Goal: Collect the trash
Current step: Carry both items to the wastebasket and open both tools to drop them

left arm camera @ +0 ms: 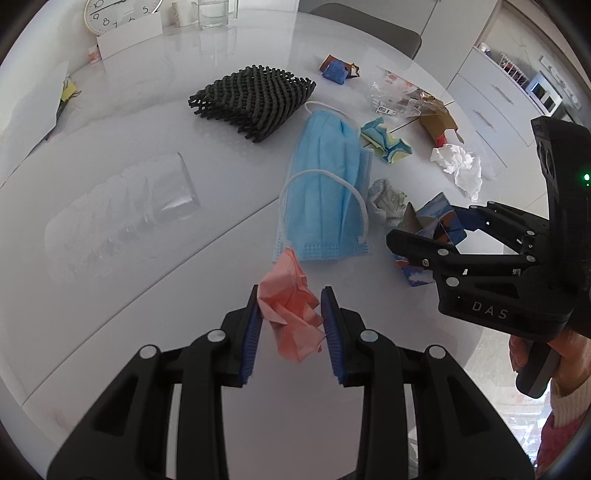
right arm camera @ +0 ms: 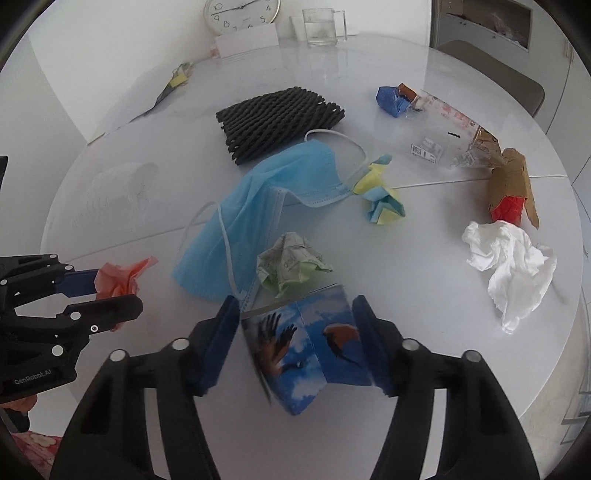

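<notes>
My left gripper (left arm camera: 291, 314) is shut on a crumpled pink paper (left arm camera: 293, 315), which also shows in the right wrist view (right arm camera: 120, 275). My right gripper (right arm camera: 295, 332) is shut on a blue printed carton with birds (right arm camera: 314, 350); it shows at the right of the left wrist view (left arm camera: 432, 236). Both are held just above the white round table (left arm camera: 129, 295). Trash lies ahead: a blue face mask (right arm camera: 266, 206), a greenish paper ball (right arm camera: 291, 262), a yellow-blue paper wad (right arm camera: 380, 195), a white tissue (right arm camera: 509, 266), a brown-red carton (right arm camera: 511, 192), a clear plastic pack (right arm camera: 439, 129) and a blue-brown wrapper (right arm camera: 393, 98).
A black foam net (right arm camera: 277, 120) lies behind the mask. A crumpled clear plastic bag (left arm camera: 122, 218) lies on the left. A clock (right arm camera: 242, 13), a white card (right arm camera: 247, 40) and a glass mug (right arm camera: 323, 26) stand at the far edge. A chair (right arm camera: 495, 70) is beyond.
</notes>
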